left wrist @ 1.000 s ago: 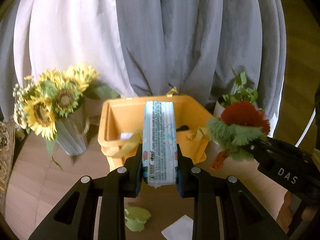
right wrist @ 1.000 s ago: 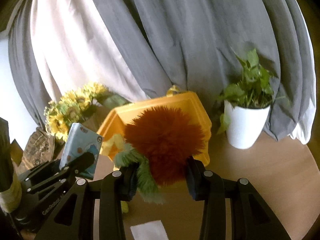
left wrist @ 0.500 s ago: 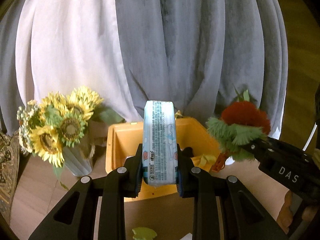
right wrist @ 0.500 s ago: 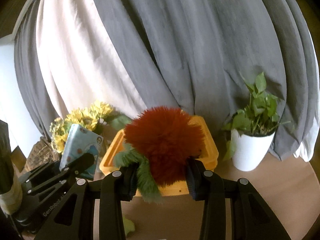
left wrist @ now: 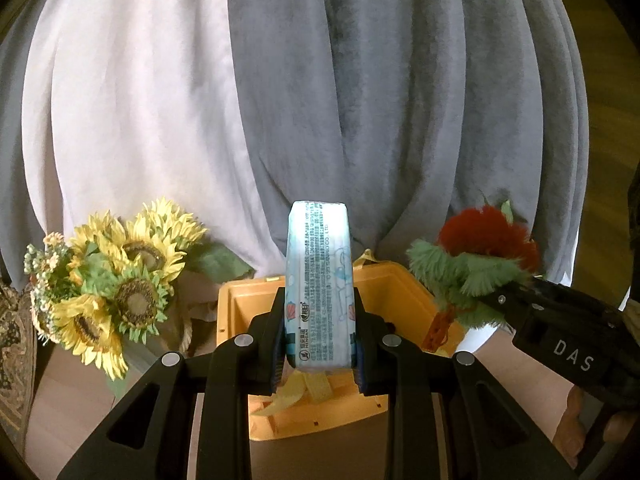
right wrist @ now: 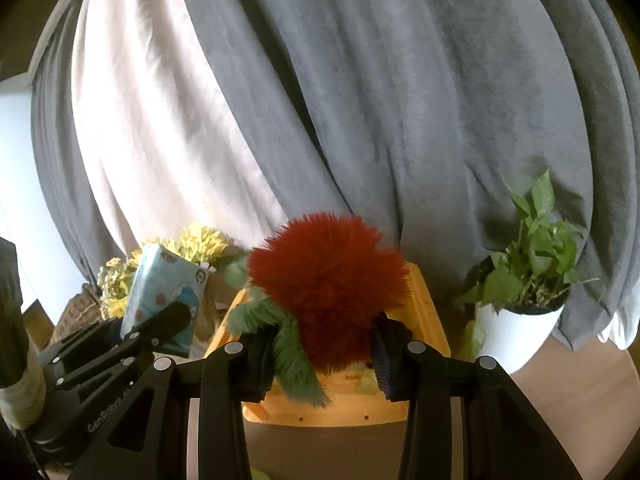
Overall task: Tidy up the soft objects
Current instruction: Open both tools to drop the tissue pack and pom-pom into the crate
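Both grippers have risen; the bin (left wrist: pixel 404 292) sits lower in frame. Left wrist: left gripper (left wrist: pixel 318 344) clamps an upright tissue pack (left wrist: pixel 319 280) over the bin, "HENGAN" legible; the right unit reads "DAS". Right wrist: right gripper (right wrist: pixel 320 354) clenches a red-green plush (right wrist: pixel 326 284) above the bin (right wrist: pixel 428 320); left unit reads "GenRobot".

Black tool (left wrist: pixel 319 344), silver screws, "DAS" lettering

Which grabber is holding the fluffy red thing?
The right gripper is: it pinches the fuzzy red-and-green plush toy. The left gripper holds something flat and smooth instead, a pale blue tissue pack.
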`<state>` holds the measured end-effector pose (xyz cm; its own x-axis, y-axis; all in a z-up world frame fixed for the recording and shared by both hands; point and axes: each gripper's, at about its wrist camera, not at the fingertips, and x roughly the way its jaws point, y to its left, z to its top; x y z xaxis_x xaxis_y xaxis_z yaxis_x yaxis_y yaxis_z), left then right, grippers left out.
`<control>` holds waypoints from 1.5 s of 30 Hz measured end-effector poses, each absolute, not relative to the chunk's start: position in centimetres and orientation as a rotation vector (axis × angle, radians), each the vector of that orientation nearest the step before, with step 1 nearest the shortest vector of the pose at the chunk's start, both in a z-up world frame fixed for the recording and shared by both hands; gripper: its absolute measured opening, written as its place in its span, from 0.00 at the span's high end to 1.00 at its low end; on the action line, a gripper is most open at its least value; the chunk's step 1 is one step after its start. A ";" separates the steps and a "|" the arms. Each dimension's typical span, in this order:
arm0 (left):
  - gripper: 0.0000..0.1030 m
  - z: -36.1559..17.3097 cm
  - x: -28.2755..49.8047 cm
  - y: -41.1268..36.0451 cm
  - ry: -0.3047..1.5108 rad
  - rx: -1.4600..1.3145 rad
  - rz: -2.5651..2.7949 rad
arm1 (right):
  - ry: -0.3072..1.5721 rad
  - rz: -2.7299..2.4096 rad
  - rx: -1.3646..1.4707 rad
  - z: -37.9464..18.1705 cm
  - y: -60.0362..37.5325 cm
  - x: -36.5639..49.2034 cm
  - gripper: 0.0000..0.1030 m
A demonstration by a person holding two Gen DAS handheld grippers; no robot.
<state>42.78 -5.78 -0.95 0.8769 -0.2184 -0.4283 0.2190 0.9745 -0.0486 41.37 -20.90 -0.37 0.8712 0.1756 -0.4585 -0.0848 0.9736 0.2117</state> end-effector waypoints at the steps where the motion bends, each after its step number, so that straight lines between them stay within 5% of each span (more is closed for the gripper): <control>1: 0.74 -1.0 43.2 -5.7 0.448 0.002 -0.228 | 0.496 0.137 0.187 -0.4 -20.8 41.7 0.61; 35: 0.73 -9.6 55.2 -6.4 0.684 0.029 -0.247 | 0.727 0.138 0.206 -7.9 -21.6 53.8 0.58; 38: 0.65 -10.2 55.6 -6.6 0.695 0.037 -0.244 | 0.752 0.135 0.222 -8.7 -21.8 54.4 0.54; 40: 0.55 -10.2 55.7 -6.7 0.691 0.046 -0.236 | 0.770 0.133 0.237 -9.1 -22.0 54.8 0.42; 45: 0.51 -9.9 55.2 -6.6 0.683 0.060 -0.225 | 0.766 0.114 0.245 -9.2 -22.4 54.7 0.39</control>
<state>55.24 -6.57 -9.95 0.7528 -0.1859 -0.6314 0.2253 0.9741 -0.0182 54.74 -22.40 -9.23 0.7163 0.1903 -0.6713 -0.0128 0.9655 0.2600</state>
